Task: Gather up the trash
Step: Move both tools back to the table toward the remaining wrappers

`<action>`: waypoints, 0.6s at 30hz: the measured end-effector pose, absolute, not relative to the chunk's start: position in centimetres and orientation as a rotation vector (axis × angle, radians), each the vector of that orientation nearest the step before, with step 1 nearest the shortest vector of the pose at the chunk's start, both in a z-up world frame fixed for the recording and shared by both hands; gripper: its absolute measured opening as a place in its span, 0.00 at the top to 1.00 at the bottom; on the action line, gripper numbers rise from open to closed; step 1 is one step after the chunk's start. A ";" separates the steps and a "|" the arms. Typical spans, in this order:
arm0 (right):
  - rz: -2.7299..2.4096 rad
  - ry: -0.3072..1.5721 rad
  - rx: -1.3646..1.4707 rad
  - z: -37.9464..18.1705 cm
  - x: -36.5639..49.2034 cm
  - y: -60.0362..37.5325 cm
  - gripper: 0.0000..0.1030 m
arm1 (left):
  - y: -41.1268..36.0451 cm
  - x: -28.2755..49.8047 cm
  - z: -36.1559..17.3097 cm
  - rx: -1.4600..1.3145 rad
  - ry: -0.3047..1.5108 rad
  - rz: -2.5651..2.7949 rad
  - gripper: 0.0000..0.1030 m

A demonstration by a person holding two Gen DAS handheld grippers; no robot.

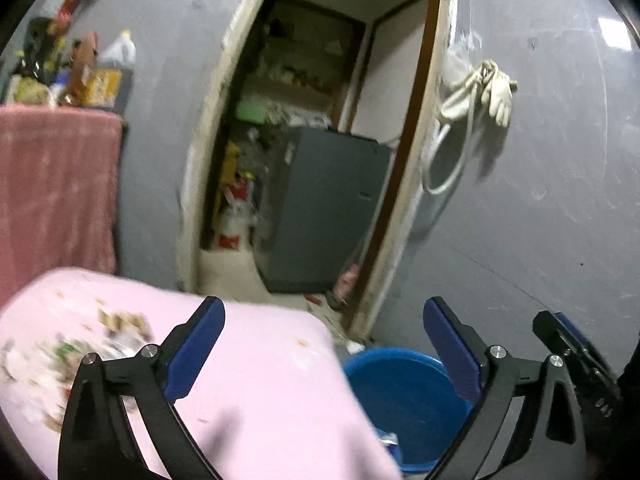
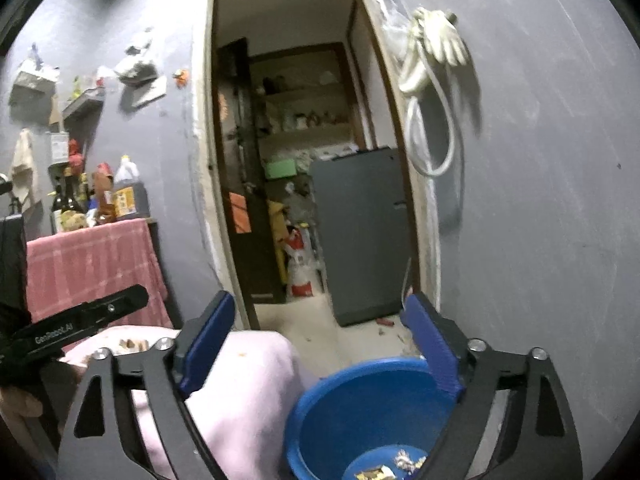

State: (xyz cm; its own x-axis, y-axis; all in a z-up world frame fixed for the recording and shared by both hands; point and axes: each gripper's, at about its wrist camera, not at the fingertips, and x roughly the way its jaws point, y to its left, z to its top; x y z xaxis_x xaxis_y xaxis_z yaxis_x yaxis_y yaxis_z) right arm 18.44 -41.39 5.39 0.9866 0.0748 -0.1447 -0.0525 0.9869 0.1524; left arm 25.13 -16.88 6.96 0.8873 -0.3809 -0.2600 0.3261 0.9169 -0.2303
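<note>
We hold the left gripper (image 1: pixel 324 344) with its blue pads spread wide and nothing between them, above the pink-covered table (image 1: pixel 260 380). Scraps of trash (image 1: pixel 80 344) lie scattered near the table's far left edge, blurred in the left wrist view. Just beside the table's right edge sits the blue bucket (image 2: pixel 360 404), and at its bottom we see more trash (image 2: pixel 396 466), small pale and yellowish bits. Our right gripper (image 2: pixel 320 340) is spread wide as well, empty, held over the gap between the table's edge and the bucket's rim. Beyond, an open doorway (image 2: pixel 304 160) shows a grey cabinet (image 2: pixel 360 232), and white gloves (image 2: pixel 440 44) hang on the wall.
</note>
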 end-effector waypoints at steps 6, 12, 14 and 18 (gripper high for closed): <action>0.141 0.090 0.116 7.0 18.1 -37.7 0.00 | -13.1 23.1 8.0 -0.154 0.233 -0.296 0.02; 0.228 0.048 0.093 8.3 17.9 -34.3 0.00 | -8.8 21.7 8.8 -0.147 0.191 -0.226 0.02; 0.253 0.033 0.082 8.6 17.8 -33.0 0.00 | -7.4 21.2 9.0 -0.142 0.175 -0.203 0.02; 0.290 0.014 0.078 9.0 17.9 -30.7 0.00 | -4.7 20.5 9.1 -0.137 0.158 -0.159 0.02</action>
